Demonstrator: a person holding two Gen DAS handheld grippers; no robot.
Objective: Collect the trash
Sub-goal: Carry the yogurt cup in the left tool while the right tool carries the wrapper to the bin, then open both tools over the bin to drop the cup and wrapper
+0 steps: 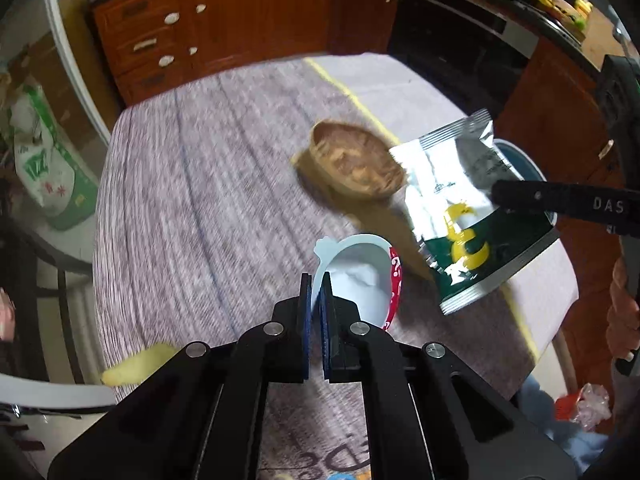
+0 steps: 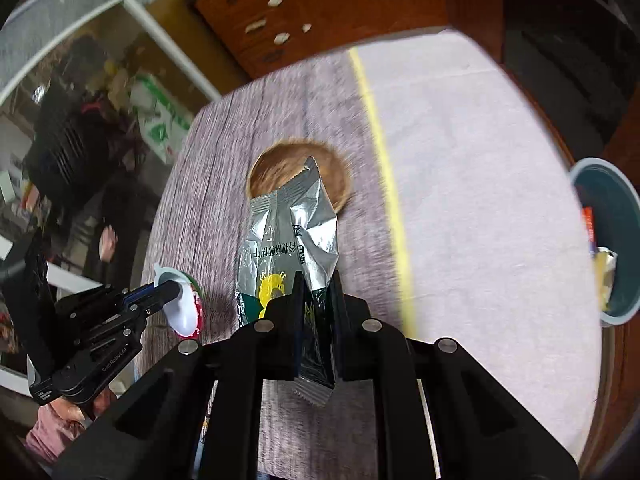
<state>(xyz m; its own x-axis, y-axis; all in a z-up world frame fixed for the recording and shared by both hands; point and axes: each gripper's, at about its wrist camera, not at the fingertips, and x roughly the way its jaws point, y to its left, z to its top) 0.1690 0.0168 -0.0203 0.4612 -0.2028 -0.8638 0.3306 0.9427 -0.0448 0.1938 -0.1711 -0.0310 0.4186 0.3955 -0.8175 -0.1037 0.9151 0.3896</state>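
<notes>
- Left gripper (image 1: pixel 316 300): jaws pressed together on the thin rim of a small white plastic cup (image 1: pixel 362 276) with a red printed wall and a pale peel tab. Cup is carried above the table, tilted.
- Risk: the pinch takes only an edge of the smooth, thin wall; in my judgement a quick swing could let the cup slip or pivot out, and any residue inside could spill onto the cloth.
- Woven basket (image 1: pixel 354 160): shallow, round, brown wicker, standing on the table beyond both grippers; contents blurred. A low pass could clip it.
- Right gripper (image 2: pixel 316 292): jaws clamped on the lower end of a crinkled silver foil snack wrapper (image 2: pixel 292 232), green and yellow print, sawtooth seams. Wrapper is held clear of the table, its free end towards the basket.
- Risk: limp, slick foil may slide through the pads, or catch on the bin rim.
- Tablecloth (image 2: pixel 460 160): grey streaked weave left, pale lilac right, yellow stripe between.
- Waste bin (image 2: pixel 608 196): round, dark teal, off the table's right edge, trash already inside. A release short of it would land on table or floor.
</notes>
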